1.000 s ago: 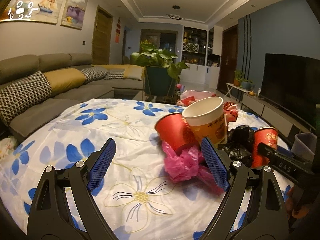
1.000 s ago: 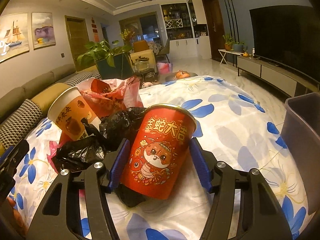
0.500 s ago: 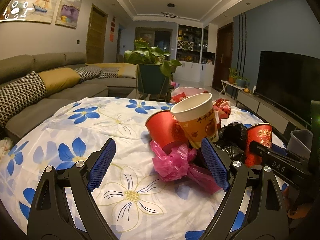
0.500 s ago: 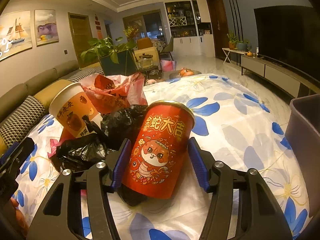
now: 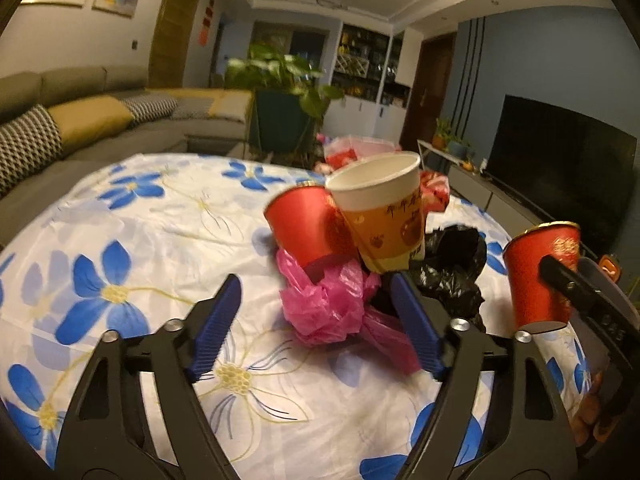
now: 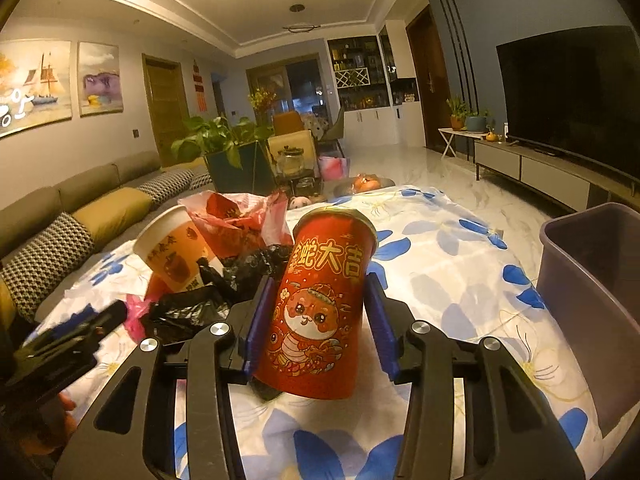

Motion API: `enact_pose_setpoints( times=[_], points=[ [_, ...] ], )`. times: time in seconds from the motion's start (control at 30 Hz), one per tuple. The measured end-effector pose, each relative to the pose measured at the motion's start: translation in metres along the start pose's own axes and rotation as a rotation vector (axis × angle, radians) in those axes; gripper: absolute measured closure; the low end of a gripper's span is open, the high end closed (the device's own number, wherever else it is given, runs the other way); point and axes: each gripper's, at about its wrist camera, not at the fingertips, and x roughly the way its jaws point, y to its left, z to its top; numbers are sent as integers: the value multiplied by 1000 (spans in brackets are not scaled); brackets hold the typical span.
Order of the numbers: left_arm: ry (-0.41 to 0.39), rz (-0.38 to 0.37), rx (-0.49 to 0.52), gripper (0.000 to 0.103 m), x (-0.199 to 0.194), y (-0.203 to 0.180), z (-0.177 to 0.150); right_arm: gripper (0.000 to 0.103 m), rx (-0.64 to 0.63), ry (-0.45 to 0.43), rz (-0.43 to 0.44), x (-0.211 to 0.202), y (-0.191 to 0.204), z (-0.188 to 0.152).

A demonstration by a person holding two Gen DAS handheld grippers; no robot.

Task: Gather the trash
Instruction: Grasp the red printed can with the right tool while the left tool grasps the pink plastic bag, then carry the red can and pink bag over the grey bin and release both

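On the flowered tablecloth (image 5: 132, 240) lies a pile of trash: a crumpled pink plastic bag (image 5: 324, 304), a tilted red paper cup (image 5: 308, 228), an orange-and-white paper cup (image 5: 384, 216) and a black plastic bag (image 5: 452, 268). My left gripper (image 5: 316, 324) straddles the pink bag low over the cloth. Its jaws are closing, with the left pad still well clear of the bag. My right gripper (image 6: 318, 312) has its blue pads on a red cup with a cartoon snake (image 6: 320, 280). That cup leans left, and the jaws are still closing on it.
A grey bin (image 6: 592, 280) stands at the table's right edge. A red-and-pink bag (image 6: 240, 220) lies behind the pile. A sofa (image 5: 80, 128) runs along the left, a potted plant (image 5: 284, 92) stands beyond the table, and a TV (image 6: 572, 100) is on the right wall.
My left jaws have narrowed around the pink bag, and that view has tipped downward. My right pads have closed in on the red snake cup, which now leans more and sits slightly higher.
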Motion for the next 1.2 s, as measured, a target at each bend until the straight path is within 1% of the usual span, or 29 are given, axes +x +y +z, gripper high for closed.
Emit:
enact_pose_setpoints(
  times=[0.1, 0.13, 0.17, 0.2, 0.27, 0.37, 0.47, 0.63, 0.77, 0.87, 1.0, 1.2],
  points=[
    [80, -32, -1, 48, 17, 0, -1, 58, -5, -5, 8, -4, 0, -1],
    [103, -44, -3, 57, 22, 1, -3, 58, -7, -8, 10, -6, 0, 0],
    [117, -52, -7, 63, 24, 1, -4, 58, -10, -9, 11, -6, 1, 0],
    [126, -58, -11, 66, 26, 2, -5, 58, -11, -9, 12, -7, 0, 0],
    [121, -76, -16, 75, 25, 2, -5, 58, -10, -12, 13, -9, 0, -1],
    [111, -85, -12, 82, 18, 1, -7, 58, -8, -14, 15, -12, 0, 0],
    [92, -92, -22, 84, 7, 1, -8, 58, -15, -23, 15, -17, 0, -1],
    [28, -99, -28, 85, -27, 4, -7, 58, -19, -42, 16, -32, -1, 0],
    [-36, -77, -30, 85, -54, 9, -2, 58, -19, -56, 14, -43, -1, 2],
    [-69, -60, -24, 85, -67, 10, 3, 58, -19, -71, 11, -53, -2, 3],
    [-88, -62, -27, 85, -78, 8, 6, 58, -19, -88, 9, -64, -5, 4],
    [-103, -75, -6, 85, -88, -6, 8, 58, -18, -106, 4, -77, -8, 7]
  ],
)
